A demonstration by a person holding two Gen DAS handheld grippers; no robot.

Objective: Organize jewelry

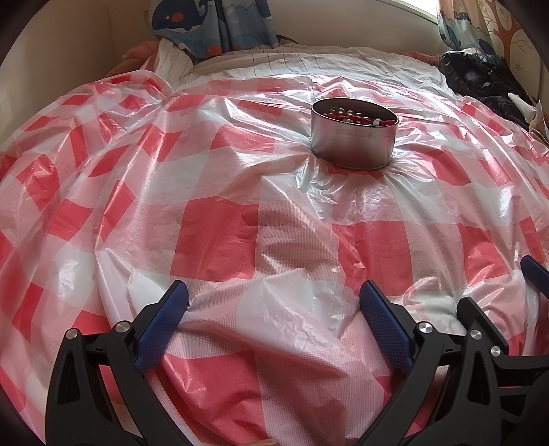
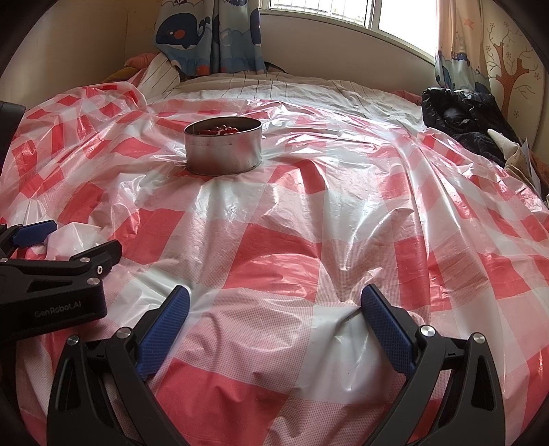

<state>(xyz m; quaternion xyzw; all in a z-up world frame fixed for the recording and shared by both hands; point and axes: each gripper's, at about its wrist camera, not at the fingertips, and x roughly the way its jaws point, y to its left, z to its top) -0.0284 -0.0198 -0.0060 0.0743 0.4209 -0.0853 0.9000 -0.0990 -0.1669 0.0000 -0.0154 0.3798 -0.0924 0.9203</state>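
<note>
**Bed with checked sheet, tin of beads at the middle**

A bed by a window is covered with a crinkled red-and-white checked plastic sheet. Whale-print curtains hang behind it, striped bedding shows at the far edge, and a dark bundle of clothing lies at the right side.

A round metal tin stands upright on the sheet, well apart from both tools, pressing a dimple into the plastic. Inside it lie red beads with some pale round beads among them; what kind of jewelry they form cannot be made out.

The left tool rests low on the sheet, its blue-padded fingers spread wide with nothing between them. The right tool sits just beside it, likewise spread and holding nothing. Both point toward the tin.
</note>
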